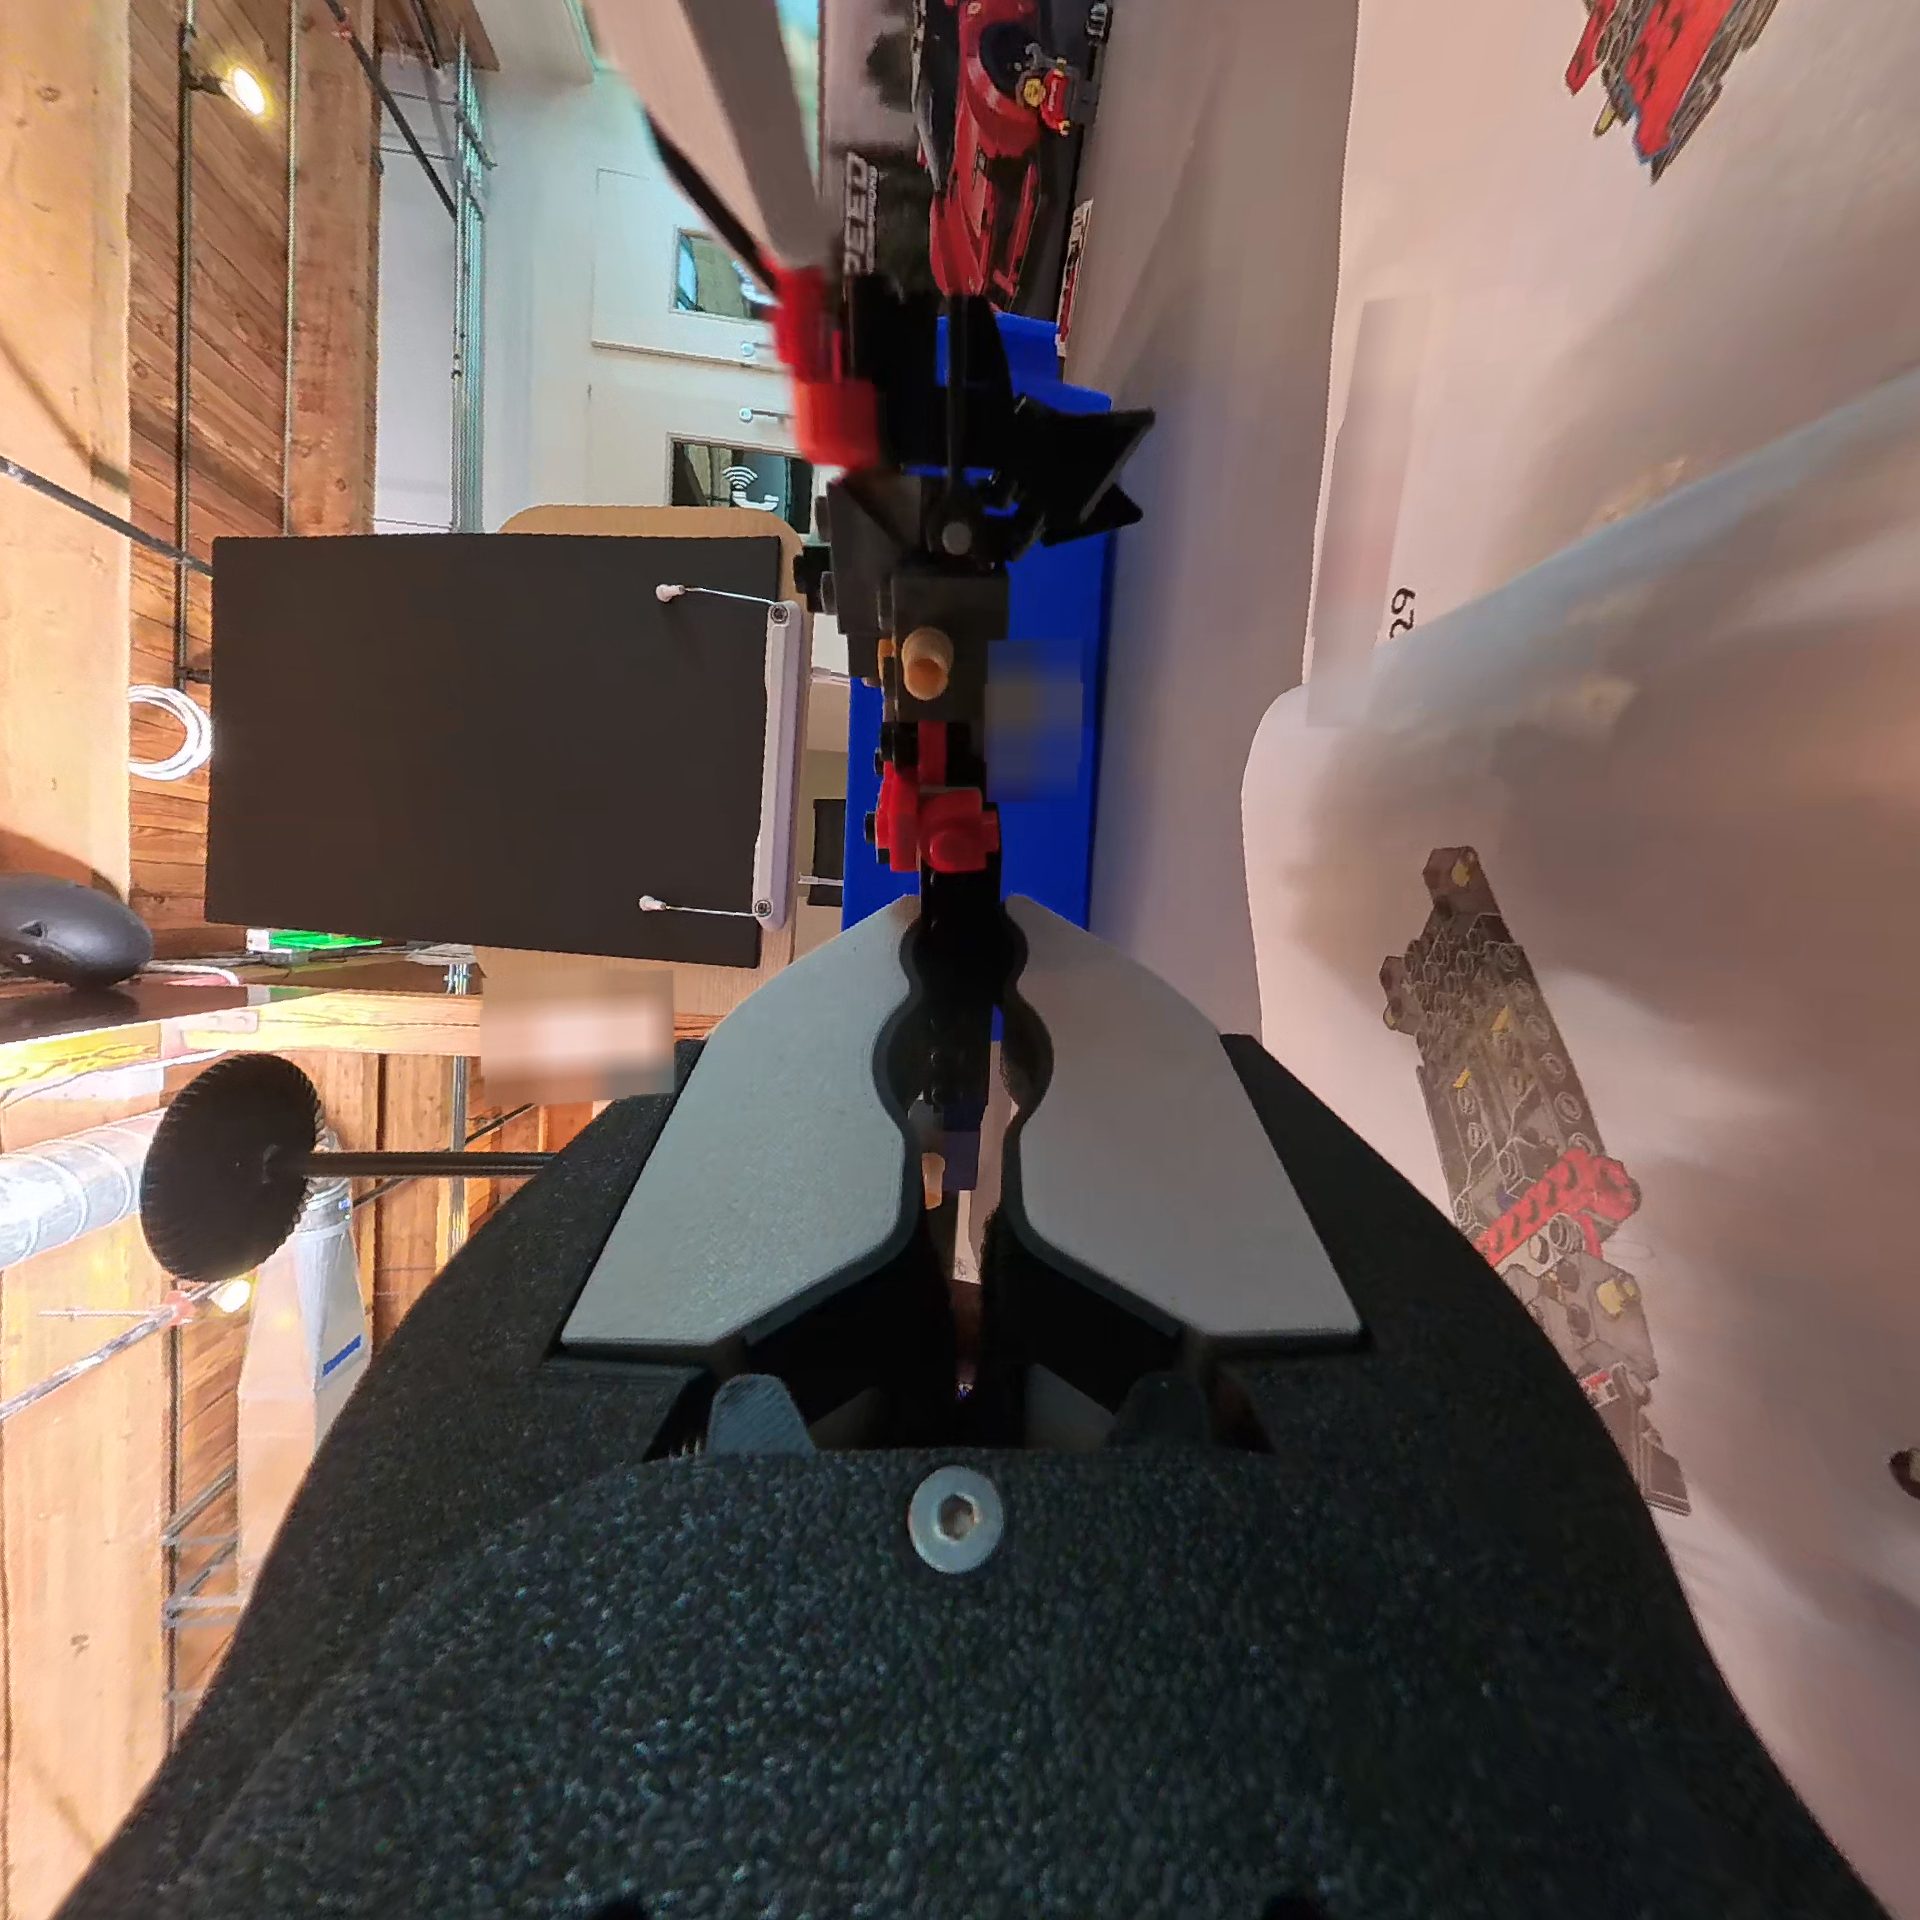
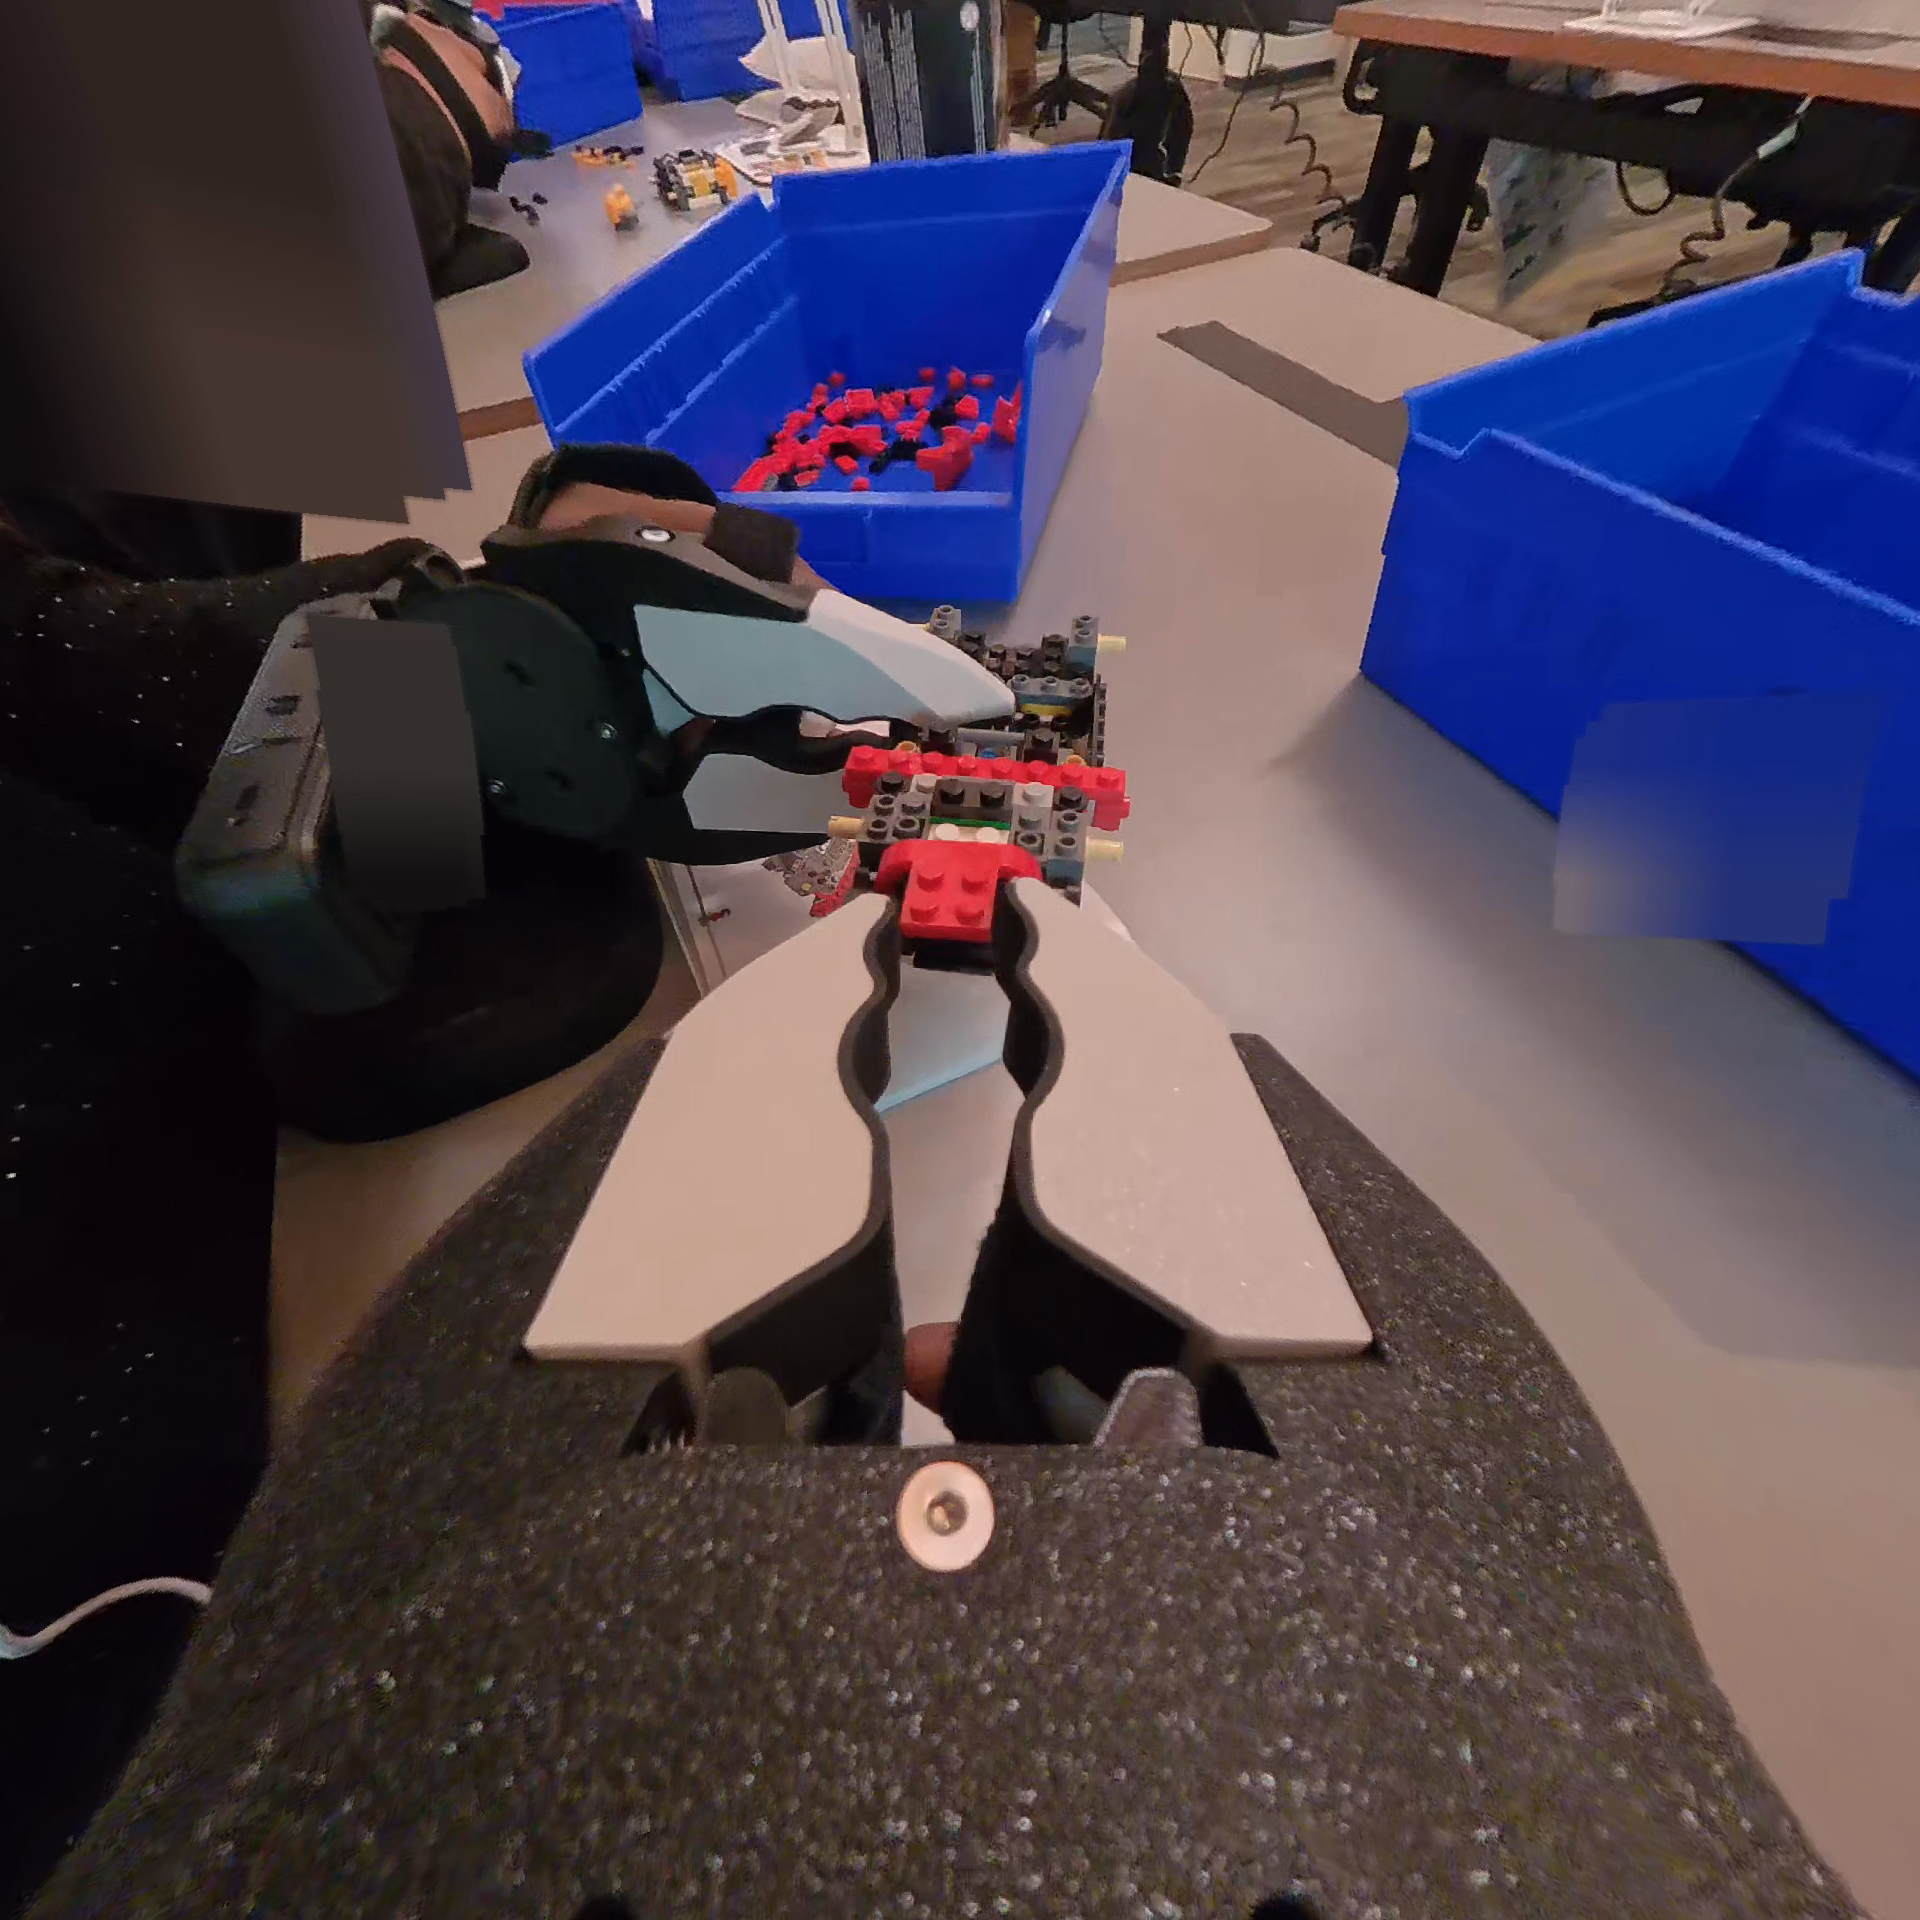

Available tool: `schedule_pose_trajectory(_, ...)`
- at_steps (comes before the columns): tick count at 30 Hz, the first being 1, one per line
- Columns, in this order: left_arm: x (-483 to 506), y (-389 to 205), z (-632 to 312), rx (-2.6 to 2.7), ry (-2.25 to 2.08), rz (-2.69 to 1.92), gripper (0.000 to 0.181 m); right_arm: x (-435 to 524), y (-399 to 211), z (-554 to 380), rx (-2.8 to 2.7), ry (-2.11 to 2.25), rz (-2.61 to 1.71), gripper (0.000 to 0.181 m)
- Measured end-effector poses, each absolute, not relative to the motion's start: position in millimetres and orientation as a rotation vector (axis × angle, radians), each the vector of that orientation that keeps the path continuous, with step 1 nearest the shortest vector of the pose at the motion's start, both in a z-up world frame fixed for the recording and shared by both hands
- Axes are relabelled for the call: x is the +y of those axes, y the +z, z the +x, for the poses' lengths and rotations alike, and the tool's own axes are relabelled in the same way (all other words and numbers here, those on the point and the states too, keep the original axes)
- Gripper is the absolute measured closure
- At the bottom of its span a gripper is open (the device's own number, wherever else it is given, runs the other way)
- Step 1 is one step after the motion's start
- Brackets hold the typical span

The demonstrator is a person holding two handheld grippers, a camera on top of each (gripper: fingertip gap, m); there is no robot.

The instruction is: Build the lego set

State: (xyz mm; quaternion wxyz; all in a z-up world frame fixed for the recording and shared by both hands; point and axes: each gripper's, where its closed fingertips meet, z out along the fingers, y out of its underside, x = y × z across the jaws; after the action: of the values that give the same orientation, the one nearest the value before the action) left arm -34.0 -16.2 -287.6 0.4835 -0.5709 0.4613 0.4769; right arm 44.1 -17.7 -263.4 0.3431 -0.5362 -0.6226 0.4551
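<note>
The partly built lego car [image 2: 987, 774], black and grey with a red cross row, is held above the grey table. My left gripper [image 2: 925, 732] comes in from the left and is shut on the car's side. In the left wrist view my left gripper [image 1: 961, 920] clamps the car [image 1: 940, 644] edge-on. My right gripper [image 2: 951, 920] is shut on a red studded piece [image 2: 951, 894] that touches the car's near end. The right gripper also shows blurred at the top of the left wrist view [image 1: 805, 312] with the red piece [image 1: 831, 395].
A blue bin [image 2: 935, 239] with loose red and black pieces stands behind the car. A second blue bin [image 2: 1642, 499] stands to the right. The open instruction booklet [image 1: 1538, 1143] and the lego set box [image 1: 997, 145] show in the left wrist view. A person's dark sleeve [image 2: 114, 987] is at left. Tip to tip, the grippers are about 9 cm apart.
</note>
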Motion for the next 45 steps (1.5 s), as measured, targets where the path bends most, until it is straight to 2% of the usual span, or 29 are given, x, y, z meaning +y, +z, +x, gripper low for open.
schedule_pose_trajectory(6,-16.4,-287.6,-37.3,1.113,1.168,-1.407,0.173,12.9,-246.4,65.0,-1.512,1.111,-1.427,0.165)
schedule_pose_trajectory(10,-16.3,-287.6,-38.9,1.107,1.166,-1.415,0.173,51.5,-290.2,95.6,-1.501,0.806,-1.654,0.164)
schedule_pose_trajectory(15,-15.9,-289.2,-38.2,1.117,1.167,-1.416,0.173,61.4,-345.3,116.0,-1.444,0.690,-1.927,0.165)
schedule_pose_trajectory(20,-15.5,-290.8,-37.6,1.124,1.168,-1.418,0.173,51.9,-363.4,124.1,-1.488,0.566,-2.036,0.163)
schedule_pose_trajectory(22,-15.5,-290.9,-37.8,1.125,1.169,-1.419,0.173,31.1,-362.3,125.7,-1.568,0.633,-2.072,0.156)
schedule_pose_trajectory(26,-15.3,-291.5,-37.9,1.126,1.164,-1.423,0.173,16.5,-341.1,126.4,-1.694,0.725,-1.963,0.148)
schedule_pose_trajectory(30,-15.7,-291.1,-36.6,1.132,1.164,-1.416,0.173,28.9,-323.2,126.4,-1.999,0.633,-1.551,0.154)
schedule_pose_trajectory(33,-16.2,-290.2,-37.0,1.130,1.171,-1.413,0.173,39.6,-334.8,124.1,-2.251,0.549,-1.246,0.154)
schedule_pose_trajectory(35,-16.7,-289.6,-38.2,1.128,1.179,-1.413,0.173,45.5,-348.0,122.1,-2.359,0.554,-1.196,0.154)
schedule_pose_trajectory(39,-17.4,-289.1,-40.2,1.123,1.185,-1.417,0.173,46.3,-363.4,120.7,-2.415,0.671,-1.282,0.154)
schedule_pose_trajectory(41,-17.1,-289.9,-39.9,1.124,1.177,-1.420,0.173,43.0,-364.4,119.2,-2.354,0.732,-1.354,0.164)
schedule_pose_trajectory(42,-16.9,-290.7,-39.4,1.128,1.172,-1.421,0.173,42.8,-364.3,117.9,-2.296,0.738,-1.420,0.171)
schedule_pose_trajectory(45,-16.1,-292.9,-37.4,1.139,1.165,-1.423,0.173,43.1,-365.7,114.8,-1.970,0.736,-1.812,0.173)
